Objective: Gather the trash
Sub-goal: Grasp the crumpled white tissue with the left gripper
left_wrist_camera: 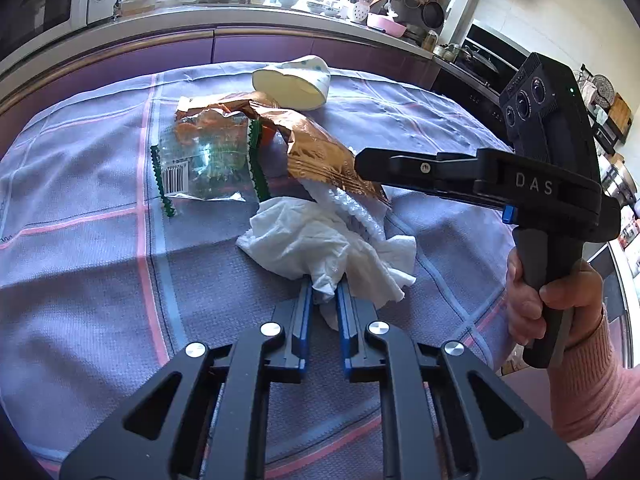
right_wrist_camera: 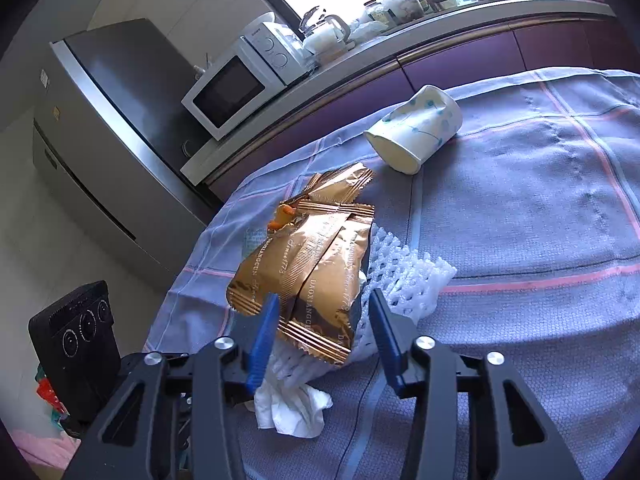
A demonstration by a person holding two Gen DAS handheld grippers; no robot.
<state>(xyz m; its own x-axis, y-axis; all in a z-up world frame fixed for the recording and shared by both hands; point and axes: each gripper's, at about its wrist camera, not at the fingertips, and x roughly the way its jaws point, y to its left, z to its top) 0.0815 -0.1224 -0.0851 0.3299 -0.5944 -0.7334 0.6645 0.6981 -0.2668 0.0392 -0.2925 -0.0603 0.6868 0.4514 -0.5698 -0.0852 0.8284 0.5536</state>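
Jaws' grip hidden under tissue (left_wrist_camera: 320, 248)

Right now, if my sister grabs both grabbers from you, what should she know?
Left gripper: jaws shut on the white tissue.
Right gripper: jaws open around the near end of the gold wrapper, not yet squeezing.
On the checked cloth: white foam net under the wrapper, clear plastic bag beside it, tipped paper cup farther back.
Done: tissue grabbed. Left: close on the wrapper, then collect net, bag and cup.
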